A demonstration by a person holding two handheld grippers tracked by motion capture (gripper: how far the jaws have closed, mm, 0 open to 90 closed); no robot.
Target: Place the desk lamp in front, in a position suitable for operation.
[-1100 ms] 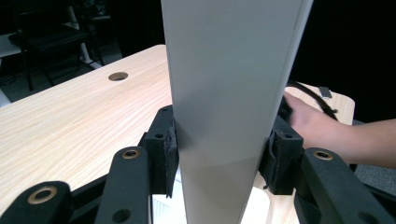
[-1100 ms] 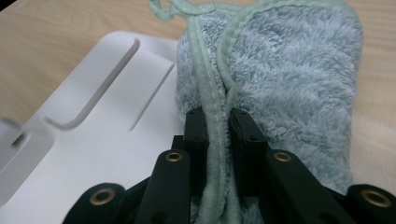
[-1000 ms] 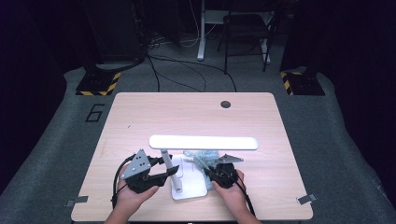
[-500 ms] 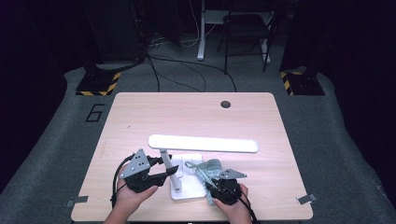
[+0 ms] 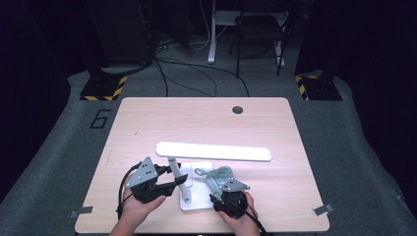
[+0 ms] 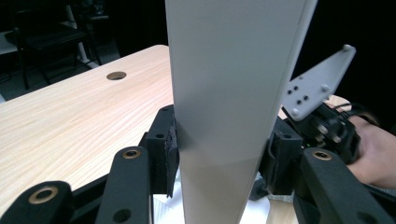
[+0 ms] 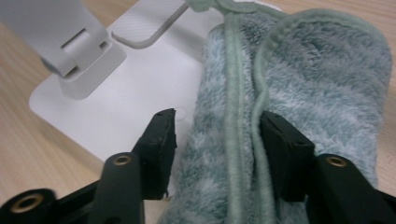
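A white desk lamp stands at the table's near middle, with a long light bar, a slim post and a flat base. My left gripper is shut on the post, with a pad pressed against each side. A folded green cloth lies on the right part of the base. My right gripper points at it from the near side. In the right gripper view its jaws have just been opening and stand open, with the cloth between them and the left pad clear of it.
A round cable hole sits at the table's far edge. Beyond the table are a chair, cables and striped floor stands. The left gripper view shows the right gripper's grey plate just behind the post. Tape marks sit by the front corners.
My right gripper has drawn back toward the near edge and its jaws have opened around the cloth. The left gripper still grips the lamp post in the same place.
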